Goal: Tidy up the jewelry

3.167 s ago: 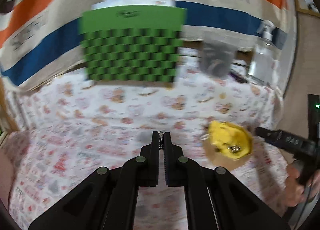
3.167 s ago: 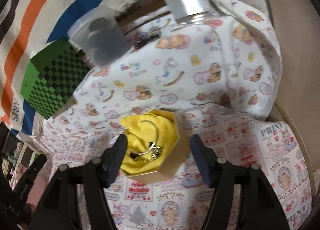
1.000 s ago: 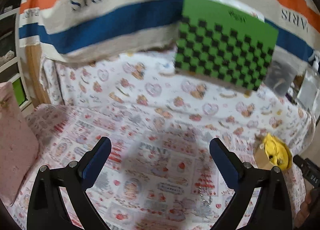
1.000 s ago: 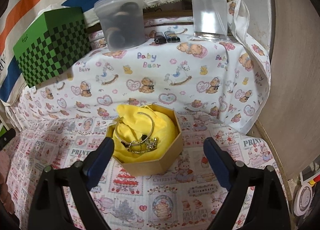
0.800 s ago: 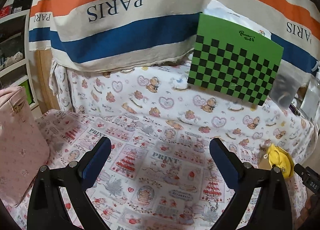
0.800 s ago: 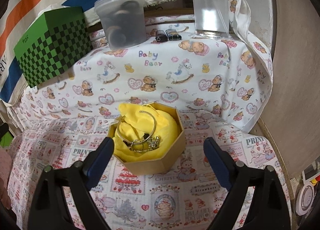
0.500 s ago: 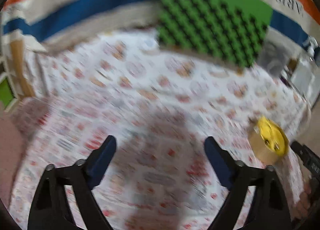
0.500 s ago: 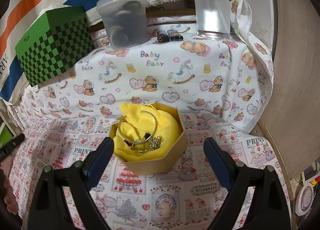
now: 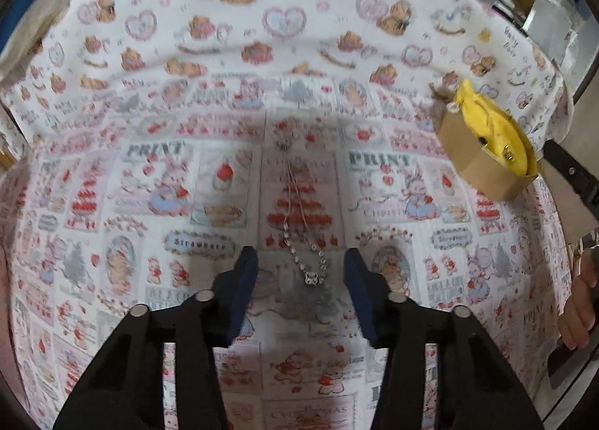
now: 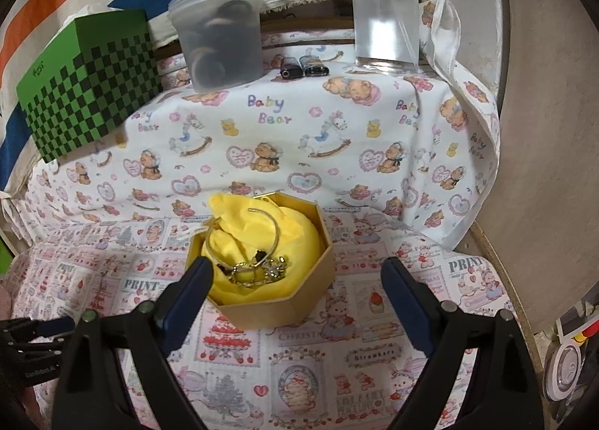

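A silver necklace [image 9: 299, 227] lies stretched out on the printed cloth, its pendant end [image 9: 313, 279] nearest me. My left gripper [image 9: 300, 269] is open, low over the cloth, with the pendant end between its fingers. A gold hexagonal box [image 10: 269, 261] lined with yellow cloth holds a bangle [image 10: 262, 235] and small jewelry pieces. It also shows at the right of the left wrist view [image 9: 486, 153]. My right gripper [image 10: 295, 282] is open and empty, its fingers on either side of the box's near edge.
At the back stand a green checkered box [image 10: 90, 85], a clear tub of hair ties [image 10: 221, 40], two lighters [image 10: 303, 68] and a clear spray bottle [image 10: 385, 14]. A wooden edge [image 10: 524, 167] bounds the right side. The left gripper's body [image 10: 30, 347] shows at lower left.
My left gripper swung down and in towards the necklace, and its fingers narrowed around the pendant end. The right gripper stayed open in front of the box, almost still.
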The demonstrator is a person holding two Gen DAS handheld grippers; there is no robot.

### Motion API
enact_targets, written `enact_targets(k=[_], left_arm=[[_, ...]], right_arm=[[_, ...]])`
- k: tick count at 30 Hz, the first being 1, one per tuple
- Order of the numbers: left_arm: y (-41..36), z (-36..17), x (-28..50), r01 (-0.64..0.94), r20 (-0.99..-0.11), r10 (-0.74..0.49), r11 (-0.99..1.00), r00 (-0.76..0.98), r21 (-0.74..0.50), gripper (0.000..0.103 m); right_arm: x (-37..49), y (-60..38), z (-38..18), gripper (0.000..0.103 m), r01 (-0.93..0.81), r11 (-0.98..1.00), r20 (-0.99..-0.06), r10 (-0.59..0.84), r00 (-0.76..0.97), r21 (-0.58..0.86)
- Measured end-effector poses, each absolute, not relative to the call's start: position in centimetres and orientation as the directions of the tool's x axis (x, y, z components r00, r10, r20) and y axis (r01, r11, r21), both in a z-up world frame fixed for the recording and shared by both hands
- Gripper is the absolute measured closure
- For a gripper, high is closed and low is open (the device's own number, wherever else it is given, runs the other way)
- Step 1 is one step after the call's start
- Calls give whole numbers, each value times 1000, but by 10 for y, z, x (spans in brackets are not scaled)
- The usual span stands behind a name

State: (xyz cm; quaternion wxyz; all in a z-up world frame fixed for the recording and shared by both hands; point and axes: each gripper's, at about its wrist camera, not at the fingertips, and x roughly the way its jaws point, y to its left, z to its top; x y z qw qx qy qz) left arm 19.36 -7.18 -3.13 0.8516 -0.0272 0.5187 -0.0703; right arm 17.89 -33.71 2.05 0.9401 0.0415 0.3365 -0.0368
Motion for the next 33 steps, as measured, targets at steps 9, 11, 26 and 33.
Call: enact_targets(k=[9, 11, 26, 33], left_arm=[[-91, -37, 191, 97, -849, -22, 995, 527, 34, 85], [-100, -39, 191, 102, -836, 18, 991, 549, 88, 98], [-29, 33, 163, -48, -624, -57, 987, 779, -150, 103], [-7, 23, 170, -113, -651, -40, 975, 758, -192, 103]], right_arm=[[180, -340, 22, 13, 123, 991, -635, -62, 770, 53], [180, -340, 21, 13, 129, 990, -636, -67, 769, 51], [179, -340, 23, 13, 133, 989, -632, -65, 772, 60], [177, -334, 25, 12, 78, 993, -633, -3, 774, 90]])
